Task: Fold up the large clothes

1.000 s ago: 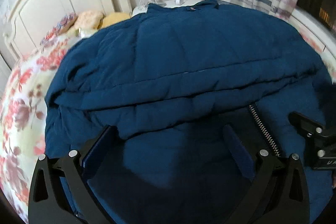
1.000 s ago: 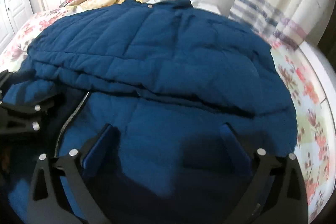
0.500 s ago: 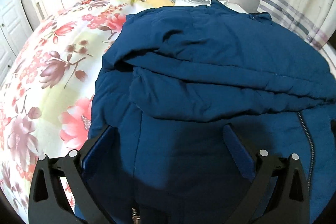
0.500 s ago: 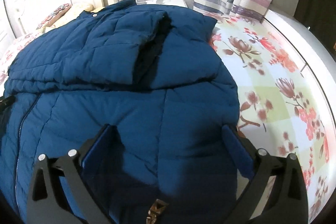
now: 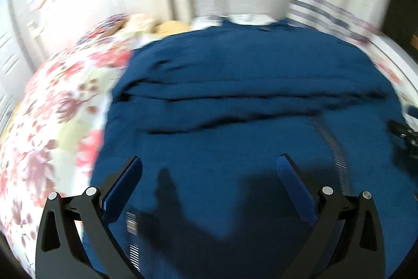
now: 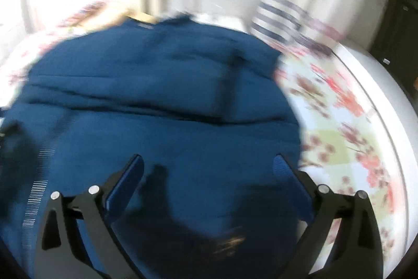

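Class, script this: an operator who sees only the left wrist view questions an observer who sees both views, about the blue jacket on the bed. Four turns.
Operator: Something black shows at my right edge. What is it doing?
Observer: That is the right gripper, open over the blue padded jacket, with nothing between its fingers.
Operator: What lies to its right?
Observer: The jacket's edge, then bare floral bedspread out to the bed's white edge.

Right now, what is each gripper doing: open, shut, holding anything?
Left gripper: open, empty, above the blue jacket.
Right gripper: open, empty, above the same jacket.
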Motion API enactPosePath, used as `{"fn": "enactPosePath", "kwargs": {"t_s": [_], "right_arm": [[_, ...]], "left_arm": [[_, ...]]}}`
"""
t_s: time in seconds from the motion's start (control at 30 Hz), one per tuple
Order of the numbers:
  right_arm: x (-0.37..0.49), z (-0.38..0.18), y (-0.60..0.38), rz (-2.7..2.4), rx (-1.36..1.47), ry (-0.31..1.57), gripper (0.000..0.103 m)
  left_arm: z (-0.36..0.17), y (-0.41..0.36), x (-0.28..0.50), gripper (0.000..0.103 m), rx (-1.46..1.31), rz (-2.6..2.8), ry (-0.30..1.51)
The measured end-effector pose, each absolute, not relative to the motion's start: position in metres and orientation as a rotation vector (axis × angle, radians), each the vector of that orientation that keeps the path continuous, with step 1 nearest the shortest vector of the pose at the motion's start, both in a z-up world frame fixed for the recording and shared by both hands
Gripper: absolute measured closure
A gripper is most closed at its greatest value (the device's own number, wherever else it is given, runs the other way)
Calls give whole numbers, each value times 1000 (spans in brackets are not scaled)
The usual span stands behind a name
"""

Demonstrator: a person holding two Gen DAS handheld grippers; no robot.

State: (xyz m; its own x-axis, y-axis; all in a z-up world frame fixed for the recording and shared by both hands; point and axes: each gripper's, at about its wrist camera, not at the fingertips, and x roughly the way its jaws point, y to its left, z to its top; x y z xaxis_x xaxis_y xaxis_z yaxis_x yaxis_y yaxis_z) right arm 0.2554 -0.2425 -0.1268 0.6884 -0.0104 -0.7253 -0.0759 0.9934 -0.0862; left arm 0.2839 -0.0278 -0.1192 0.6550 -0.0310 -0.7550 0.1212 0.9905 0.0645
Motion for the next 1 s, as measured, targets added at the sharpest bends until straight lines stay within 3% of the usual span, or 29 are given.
{"fn": "enactPosePath", "kwargs": {"t_s": [0.17,0.57,0.73,0.9,1.0], "right_arm": [[246,-155,-171,147,-322,899,2],[194,-147,-246,66,-165,922,3],[136,-128,-212,227,-231,801,5],[120,-163,-194,302,-271,861,2],[124,-163,-199,317,-239,883,3]], "left_arm": [[-146,-50,289,4,180,-125,910],[-140,31,247,4,62,69,922],[-111,1,210,5,108,-53,826],[-136,-34,179,4,237,-136,869],[-139,-23,181,4,154,-146,900]]}}
